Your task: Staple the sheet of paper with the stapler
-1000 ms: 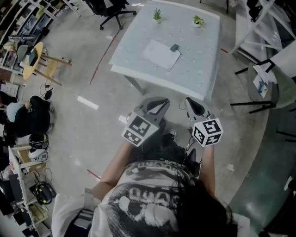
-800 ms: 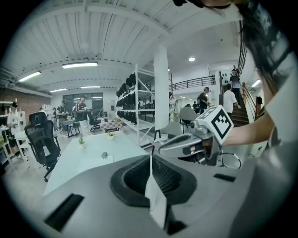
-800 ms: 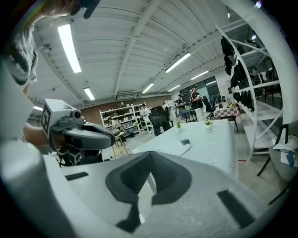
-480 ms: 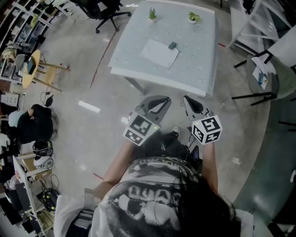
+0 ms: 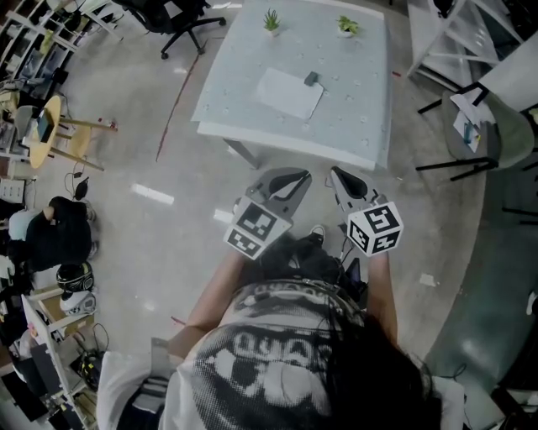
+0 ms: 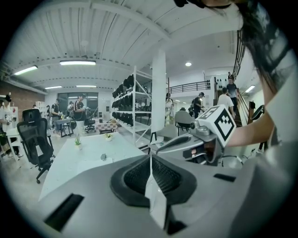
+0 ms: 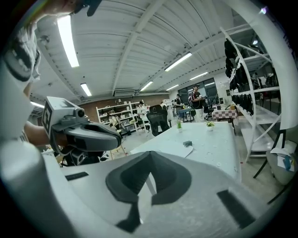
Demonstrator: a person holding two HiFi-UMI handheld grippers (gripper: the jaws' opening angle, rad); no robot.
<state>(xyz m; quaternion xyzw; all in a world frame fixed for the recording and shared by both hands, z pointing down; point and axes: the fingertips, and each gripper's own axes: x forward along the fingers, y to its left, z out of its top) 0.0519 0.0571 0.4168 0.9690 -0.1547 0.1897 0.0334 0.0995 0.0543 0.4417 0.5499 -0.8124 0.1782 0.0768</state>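
My left gripper and right gripper are both closed and empty (table well ahead), so arriving unopened I could knock the stapler away from the sheet of paper.

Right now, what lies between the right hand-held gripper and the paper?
Only bare floor, then bare tabletop, up to the sheet of paper; the head view shows it.

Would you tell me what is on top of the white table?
A sheet of paper, a small dark stapler at its far corner, and two potted plants by the far edge of the table. Anything beneath the paper is covered.
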